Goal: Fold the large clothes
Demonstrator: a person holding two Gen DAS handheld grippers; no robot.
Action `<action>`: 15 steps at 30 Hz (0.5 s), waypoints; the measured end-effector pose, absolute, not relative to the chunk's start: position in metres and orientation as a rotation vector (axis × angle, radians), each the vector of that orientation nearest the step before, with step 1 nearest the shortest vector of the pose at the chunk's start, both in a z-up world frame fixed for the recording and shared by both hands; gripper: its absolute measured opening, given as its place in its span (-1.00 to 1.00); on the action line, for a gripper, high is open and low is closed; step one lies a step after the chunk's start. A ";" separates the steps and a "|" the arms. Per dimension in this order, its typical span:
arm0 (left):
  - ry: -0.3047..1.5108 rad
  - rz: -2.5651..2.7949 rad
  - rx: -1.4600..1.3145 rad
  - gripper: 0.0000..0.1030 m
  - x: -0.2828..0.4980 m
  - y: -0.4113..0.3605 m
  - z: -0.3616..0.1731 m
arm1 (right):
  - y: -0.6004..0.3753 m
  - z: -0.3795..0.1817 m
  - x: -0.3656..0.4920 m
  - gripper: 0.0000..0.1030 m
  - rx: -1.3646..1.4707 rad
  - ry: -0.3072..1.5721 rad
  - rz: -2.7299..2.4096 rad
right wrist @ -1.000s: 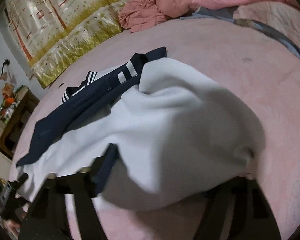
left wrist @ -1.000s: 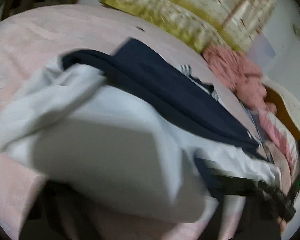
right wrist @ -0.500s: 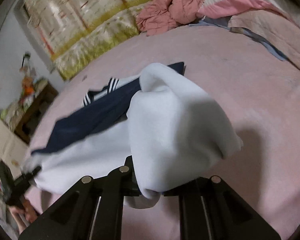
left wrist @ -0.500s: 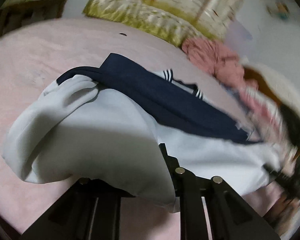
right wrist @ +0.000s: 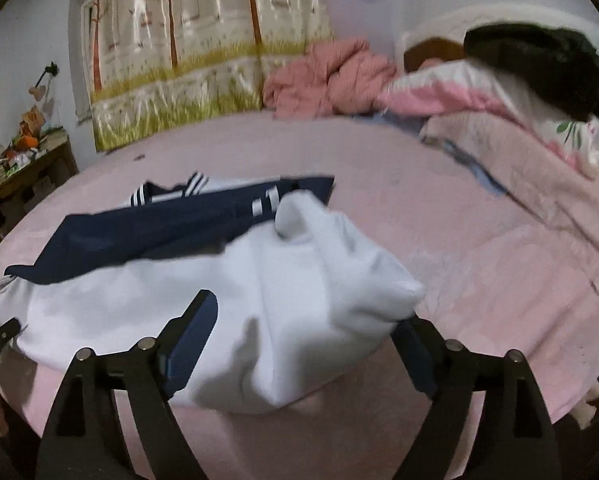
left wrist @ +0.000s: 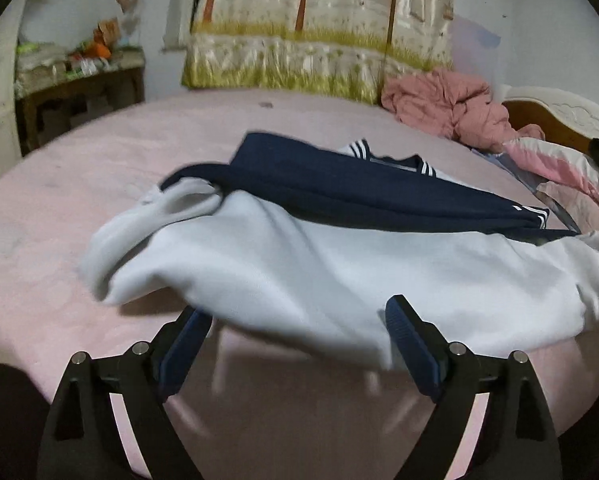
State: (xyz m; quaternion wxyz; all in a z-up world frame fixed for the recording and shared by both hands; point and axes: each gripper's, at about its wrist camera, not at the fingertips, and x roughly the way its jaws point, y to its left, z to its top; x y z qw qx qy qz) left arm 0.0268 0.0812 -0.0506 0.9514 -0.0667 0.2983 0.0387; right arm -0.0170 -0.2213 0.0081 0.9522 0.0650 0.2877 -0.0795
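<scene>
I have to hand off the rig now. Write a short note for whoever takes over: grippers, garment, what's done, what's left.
Left gripper: open, jaws just opened, holds nothing; white hem lies just ahead of it.
Right gripper: open, jaws just opened; white cloth lies loose between the fingers, not pinched.
Garment: white and navy, on the pink bed, white lower part folded up over the navy part, bunched, edges uneven.
Done: first fold released.
Left: probably smooth it and fold again.

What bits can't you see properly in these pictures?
- White and navy striped-collar top: its near hem is motion-blurred in the left wrist view.
- Its underside on the pink bed sheet: hidden by its own folded cloth, both views.
- Wooden side table clutter: too small and blurred.
</scene>
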 end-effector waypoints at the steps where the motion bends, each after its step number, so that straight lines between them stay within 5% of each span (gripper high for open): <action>1: 0.582 0.095 -0.119 0.75 0.019 0.079 -0.049 | -0.218 0.012 -0.019 0.70 0.109 0.557 -0.178; 3: 0.486 0.122 -0.084 0.78 -0.007 0.070 -0.043 | -0.212 0.018 -0.024 0.97 0.058 0.504 -0.215; 5: 0.383 0.088 -0.039 1.00 -0.028 0.059 -0.035 | -0.204 0.028 -0.033 0.99 0.010 0.413 -0.232; 8: 0.282 0.050 0.068 1.00 -0.032 0.037 -0.021 | -0.189 0.035 -0.037 0.99 -0.022 0.388 -0.131; 15: 0.562 -0.155 0.235 1.00 0.009 0.012 -0.052 | -0.133 -0.001 -0.010 0.99 -0.094 0.699 0.215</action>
